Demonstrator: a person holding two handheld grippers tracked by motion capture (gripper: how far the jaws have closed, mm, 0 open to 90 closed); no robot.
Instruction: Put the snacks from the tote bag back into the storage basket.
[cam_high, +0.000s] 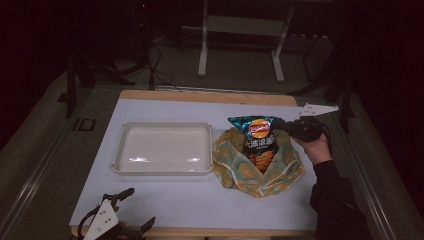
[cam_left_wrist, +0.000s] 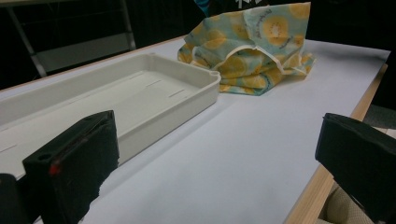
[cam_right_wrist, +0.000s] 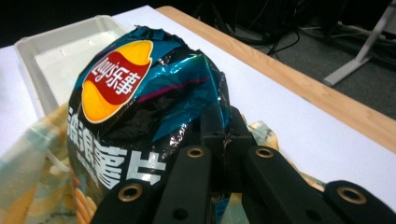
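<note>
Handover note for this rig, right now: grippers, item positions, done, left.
Right gripper: shut on the chip bag, gripping its edge.
Left gripper: open, idle at the near table edge.
Chip bag: partly inside the patterned cloth bag, top sticking out.
White tray: empty, left of the cloth bag.
Done: chip bag gripped.
Left: probably pull it clear and set it in the tray.

We see a dim room with dark surroundings; only the table is lit from overhead. Glare streaks the tray floor and the glossy bag. Near jaws blur softly.
</note>
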